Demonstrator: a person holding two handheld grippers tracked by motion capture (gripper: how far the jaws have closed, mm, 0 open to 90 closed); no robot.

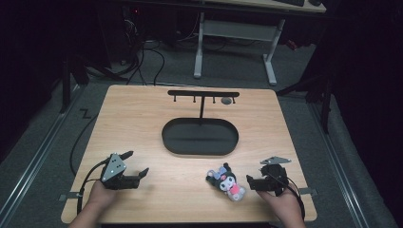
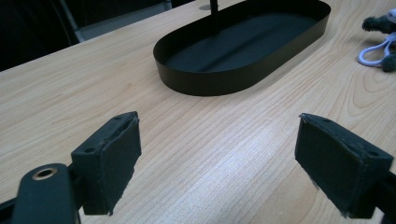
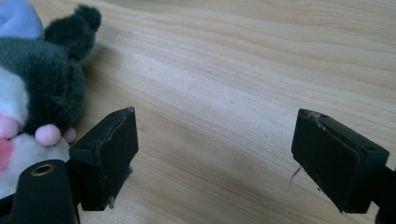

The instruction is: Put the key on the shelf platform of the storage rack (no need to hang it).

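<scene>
- I had my right gripper (image 1: 251, 182) low over the near right part of the table, its jaws standing wide with nothing between them; in the right gripper view only bare wood lay between the pads.
- The small black, white and pink plush toy with a looped cord (image 1: 225, 182) lay on the light wooden table (image 1: 142, 123) just left of that gripper, beside its left jaw and not inside the gap. I judged I was lined up next to it to take it, not yet around it.
- My left gripper (image 1: 138, 166) rested near the left edge, well apart from the toy, jaws also wide and empty. I read it as parked out of the way, ready to help.
- Farther off, at mid table, sat the black oval metal tray (image 1: 167, 141), nothing in it.
- From the tray's far side rose the thin black T-shaped stand with small hooks (image 1: 203, 94); its hooks looked bare, and I took it as the likely place for the toy's loop.
</scene>
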